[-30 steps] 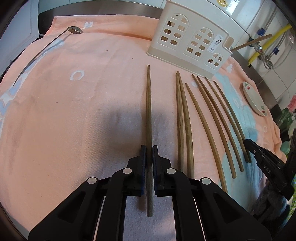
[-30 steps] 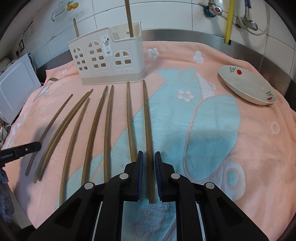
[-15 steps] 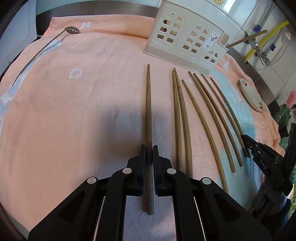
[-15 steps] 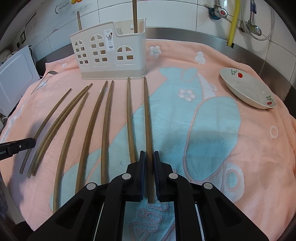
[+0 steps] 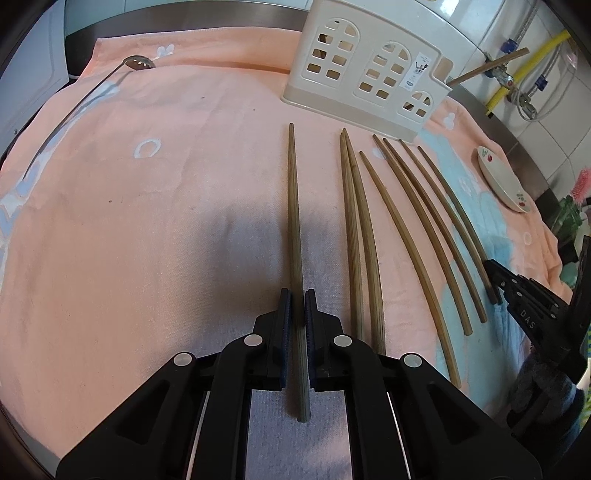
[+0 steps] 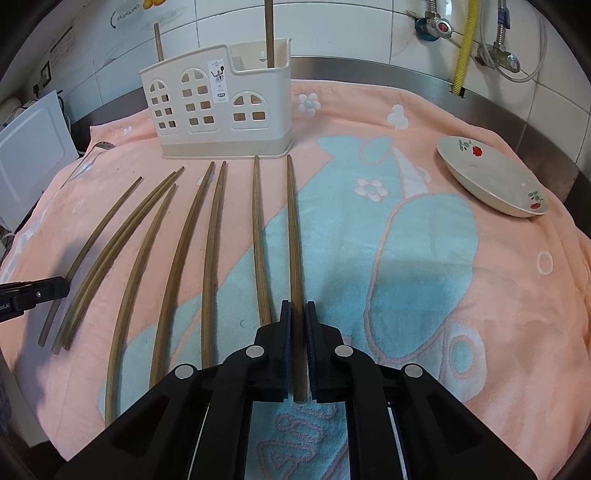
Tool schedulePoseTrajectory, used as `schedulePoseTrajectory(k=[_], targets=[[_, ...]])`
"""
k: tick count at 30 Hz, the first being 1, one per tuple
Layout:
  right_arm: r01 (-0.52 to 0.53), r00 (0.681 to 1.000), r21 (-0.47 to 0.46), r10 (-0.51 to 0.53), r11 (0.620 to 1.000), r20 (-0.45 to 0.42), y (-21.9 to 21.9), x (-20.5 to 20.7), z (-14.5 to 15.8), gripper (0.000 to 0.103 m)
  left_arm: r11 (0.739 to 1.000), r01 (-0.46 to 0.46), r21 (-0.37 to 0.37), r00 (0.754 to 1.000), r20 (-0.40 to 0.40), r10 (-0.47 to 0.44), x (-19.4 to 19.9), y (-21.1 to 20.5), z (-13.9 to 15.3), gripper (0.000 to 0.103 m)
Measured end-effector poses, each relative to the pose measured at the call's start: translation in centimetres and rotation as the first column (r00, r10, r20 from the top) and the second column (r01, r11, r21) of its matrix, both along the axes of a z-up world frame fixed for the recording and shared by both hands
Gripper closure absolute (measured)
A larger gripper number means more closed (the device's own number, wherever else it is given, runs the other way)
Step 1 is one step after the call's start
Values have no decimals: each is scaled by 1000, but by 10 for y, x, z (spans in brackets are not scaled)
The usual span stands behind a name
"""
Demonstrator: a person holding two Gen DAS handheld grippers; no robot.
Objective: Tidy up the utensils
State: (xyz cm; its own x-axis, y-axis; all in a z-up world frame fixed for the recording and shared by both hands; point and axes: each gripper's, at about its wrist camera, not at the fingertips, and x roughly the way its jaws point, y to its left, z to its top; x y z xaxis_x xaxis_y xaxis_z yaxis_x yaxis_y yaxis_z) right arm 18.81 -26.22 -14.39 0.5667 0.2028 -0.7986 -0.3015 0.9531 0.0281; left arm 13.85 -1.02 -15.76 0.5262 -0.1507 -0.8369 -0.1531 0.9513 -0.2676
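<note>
The leftmost chopstick [image 5: 294,236] lies on the towel [image 5: 147,221] and runs straight between the jaws of the left gripper [image 5: 297,321], whose blue pads are closed on its thick end; its blunt tip sticks out behind the pads and its thin end points ahead toward the holder [image 5: 365,70]. At the other end of the row, the rightmost chopstick [image 6: 294,236] runs the same way through the right gripper [image 6: 297,332], whose jaws are pressed shut on it near its butt end.

Between the two gripped sticks lie six more chopsticks [image 6: 177,258], side by side on the towel, all to the left of the right gripper's jaws, thin ends forward. Ahead of both pairs of jaws stands the cream holder with window-shaped cut-outs; two sticks [image 6: 269,33] stand upright in it.

Ahead and to the right of the right jaws a flowered dish [image 6: 491,177] rests on the towel. Far ahead and left of the left jaws lies a slotted spoon [image 5: 138,62].
</note>
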Motion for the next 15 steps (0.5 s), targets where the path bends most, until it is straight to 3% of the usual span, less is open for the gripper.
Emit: schedulePoseTrajectory(k=[6,15], targets=[[0,999,9,0,1000,35,2,-5,13,96,1000,16,16,1000,23,-16,-4,3,9,97],[-7,988,27,3,1000,151,4,-21,60,96,998,57,36,989,132,-62,-14,6,50,97]])
